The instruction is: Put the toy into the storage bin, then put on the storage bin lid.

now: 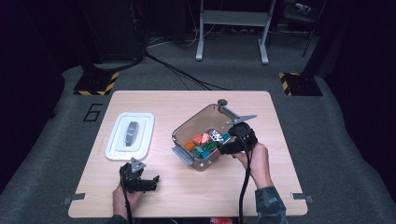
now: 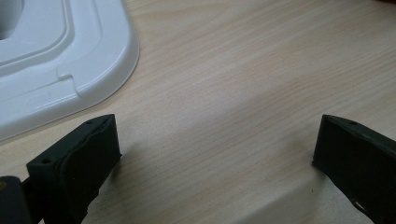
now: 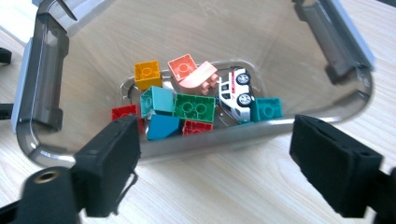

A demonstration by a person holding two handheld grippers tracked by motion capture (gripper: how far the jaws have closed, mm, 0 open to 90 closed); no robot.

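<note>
Our right gripper point(image 3: 215, 163) stands released, jaws wide and holding nothing, at the clear smoky plastic bin's point(image 3: 46, 84) near rim. In the high view the bin's long axis runs diagonally, from near-left to far-right.

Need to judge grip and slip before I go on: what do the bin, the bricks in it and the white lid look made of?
Bin: smoky see-through hard plastic, glossy; the table grain shows through its walls. Bricks: solid-coloured moulded plastic with studs, a slight sheen. White lid: looks like smooth moulded plastic, glossy highlights along its stepped rim. All probably slick to grip.
</note>
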